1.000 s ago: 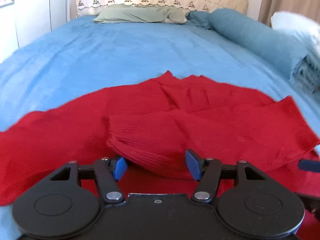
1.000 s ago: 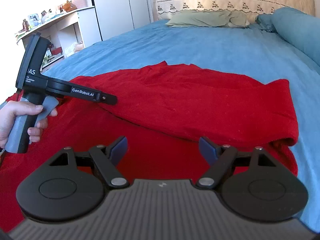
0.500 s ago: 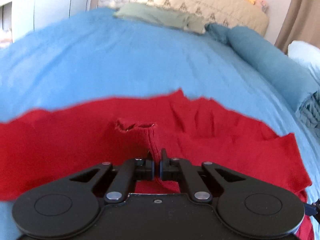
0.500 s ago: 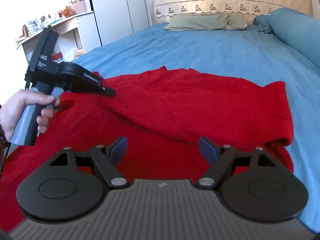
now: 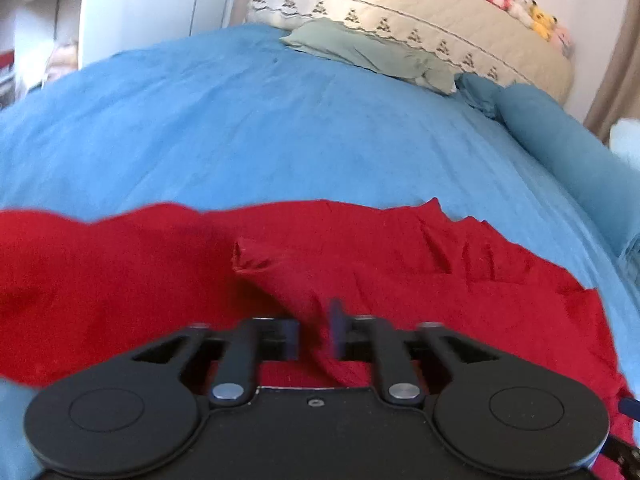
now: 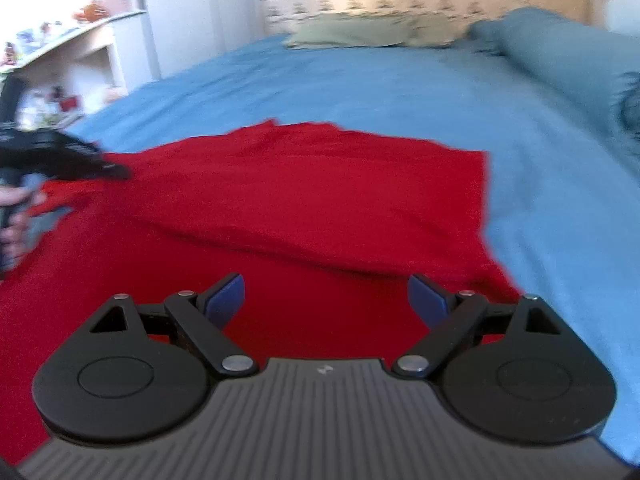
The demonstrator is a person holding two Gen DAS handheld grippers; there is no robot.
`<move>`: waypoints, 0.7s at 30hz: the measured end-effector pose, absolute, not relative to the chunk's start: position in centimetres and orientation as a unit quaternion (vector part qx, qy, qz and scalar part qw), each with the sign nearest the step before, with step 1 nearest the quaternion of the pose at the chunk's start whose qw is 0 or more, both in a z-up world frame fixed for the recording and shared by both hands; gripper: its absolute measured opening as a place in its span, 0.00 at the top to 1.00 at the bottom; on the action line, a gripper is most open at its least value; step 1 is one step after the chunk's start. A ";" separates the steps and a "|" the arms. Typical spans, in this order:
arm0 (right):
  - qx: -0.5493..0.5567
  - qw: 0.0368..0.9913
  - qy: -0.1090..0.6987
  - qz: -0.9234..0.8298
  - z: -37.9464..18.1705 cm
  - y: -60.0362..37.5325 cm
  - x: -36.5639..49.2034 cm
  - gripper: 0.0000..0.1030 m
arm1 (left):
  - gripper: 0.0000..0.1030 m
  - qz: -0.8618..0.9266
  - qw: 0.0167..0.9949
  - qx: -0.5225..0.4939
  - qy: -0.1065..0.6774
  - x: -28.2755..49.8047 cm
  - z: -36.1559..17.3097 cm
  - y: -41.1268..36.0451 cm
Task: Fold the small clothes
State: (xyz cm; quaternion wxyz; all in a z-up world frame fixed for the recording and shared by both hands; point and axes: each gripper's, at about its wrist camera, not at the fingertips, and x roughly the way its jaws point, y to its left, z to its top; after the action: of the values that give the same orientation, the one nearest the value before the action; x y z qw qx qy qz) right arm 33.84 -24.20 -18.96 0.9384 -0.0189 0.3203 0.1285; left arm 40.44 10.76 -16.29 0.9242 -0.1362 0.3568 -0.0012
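Left gripper (image 5: 316, 330) jaws just reopened, astride the red knit sweater's (image 5: 400, 304) sleeve – right gripper (image 6: 326, 298) gapes empty.

The garment (image 5: 400, 280) was solid red on a plain blue bedspread (image 5: 240, 128). A sage-green pillow (image 5: 372, 54) lay at the bed's far edge, against a cream quilted headboard (image 5: 400, 12) (trimmed with a row of small dark tree motifs). Both grippers were black, the right gripper (image 6: 326, 300) blue-padded.

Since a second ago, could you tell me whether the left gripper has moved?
Yes. In the right wrist view the left gripper has slid left, off the sweater's middle toward the shelf side; its fingers have just been opening.
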 end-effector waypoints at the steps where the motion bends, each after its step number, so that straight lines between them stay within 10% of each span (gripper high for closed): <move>1: -0.030 0.943 0.313 0.110 -18.9 -24.4 33.7 0.00 | 0.44 -0.002 0.928 -0.137 0.347 39.9 -16.0 10.8; 21: -0.114 0.942 0.289 -0.124 -21.0 -28.3 37.0 0.00 | 0.32 -0.039 0.935 -0.036 0.352 36.4 -18.1 6.8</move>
State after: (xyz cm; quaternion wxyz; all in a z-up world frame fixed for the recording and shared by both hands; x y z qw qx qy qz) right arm 37.02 -28.35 -21.03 0.9424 -0.1145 0.2888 -0.1240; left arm 36.43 6.78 -18.14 0.9346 -0.0359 0.3517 -0.0387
